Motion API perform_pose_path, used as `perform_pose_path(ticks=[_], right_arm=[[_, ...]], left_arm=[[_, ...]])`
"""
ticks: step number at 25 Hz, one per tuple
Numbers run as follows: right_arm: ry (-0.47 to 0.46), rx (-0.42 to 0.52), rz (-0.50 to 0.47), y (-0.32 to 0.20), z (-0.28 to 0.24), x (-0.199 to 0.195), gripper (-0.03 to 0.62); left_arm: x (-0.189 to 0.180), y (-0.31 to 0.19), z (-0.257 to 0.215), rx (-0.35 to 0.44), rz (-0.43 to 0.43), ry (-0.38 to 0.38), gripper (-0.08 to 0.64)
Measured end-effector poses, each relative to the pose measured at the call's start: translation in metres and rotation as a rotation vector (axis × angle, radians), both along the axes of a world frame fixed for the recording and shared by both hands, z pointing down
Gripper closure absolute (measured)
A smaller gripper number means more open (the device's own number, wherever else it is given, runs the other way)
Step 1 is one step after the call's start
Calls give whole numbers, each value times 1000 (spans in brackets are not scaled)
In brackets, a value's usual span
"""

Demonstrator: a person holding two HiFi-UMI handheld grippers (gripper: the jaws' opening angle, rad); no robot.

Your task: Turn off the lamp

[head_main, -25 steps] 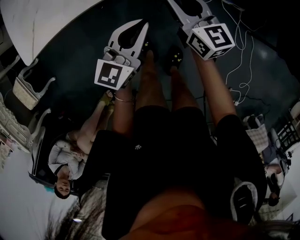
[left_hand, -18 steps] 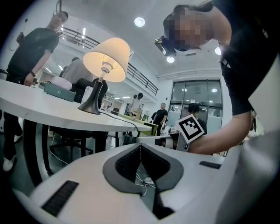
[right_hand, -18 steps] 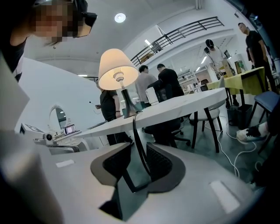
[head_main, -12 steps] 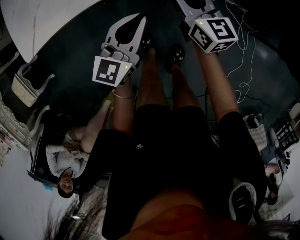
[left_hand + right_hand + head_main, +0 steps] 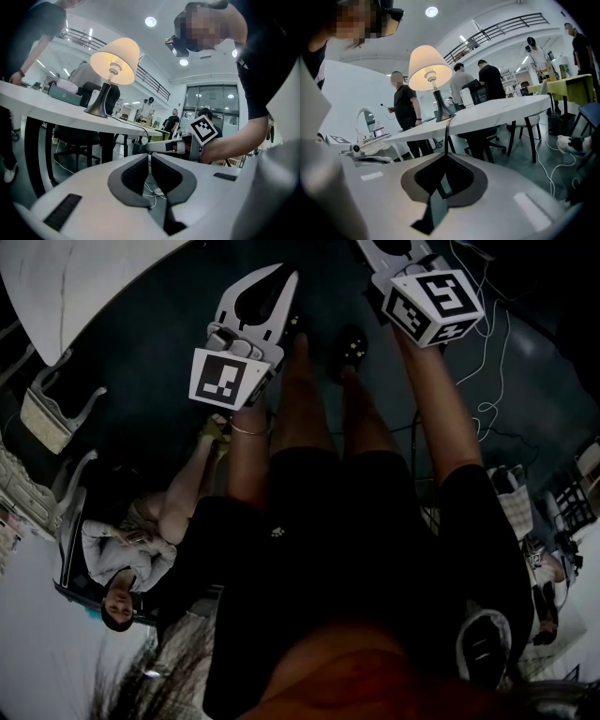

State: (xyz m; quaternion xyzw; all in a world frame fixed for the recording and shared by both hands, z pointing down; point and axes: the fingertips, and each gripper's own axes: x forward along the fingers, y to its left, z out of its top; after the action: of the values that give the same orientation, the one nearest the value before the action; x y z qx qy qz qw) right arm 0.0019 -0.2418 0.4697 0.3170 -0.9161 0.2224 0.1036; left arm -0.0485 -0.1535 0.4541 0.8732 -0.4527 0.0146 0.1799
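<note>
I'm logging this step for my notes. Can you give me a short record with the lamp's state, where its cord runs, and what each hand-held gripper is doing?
lamp: lit, standing on the white table
cord: hangs from the table edge down into the right gripper's tips
right hand-held gripper: jaws closing on the cord
left hand-held gripper: jaws together, nothing between them, away from the lamp
task status: lamp not yet off
</note>
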Motion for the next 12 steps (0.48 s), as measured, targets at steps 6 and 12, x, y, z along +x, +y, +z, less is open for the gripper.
perform_pose_path(ticks=[6,12], right_arm=[[-67,-35,-12,6,-8,-2,581],[-106,-30,-39,10,-21,-5,582]], left_arm=[[-1,0,3,-8,2,-7,551],[2,-4,2,-6,-5,-11,551]])
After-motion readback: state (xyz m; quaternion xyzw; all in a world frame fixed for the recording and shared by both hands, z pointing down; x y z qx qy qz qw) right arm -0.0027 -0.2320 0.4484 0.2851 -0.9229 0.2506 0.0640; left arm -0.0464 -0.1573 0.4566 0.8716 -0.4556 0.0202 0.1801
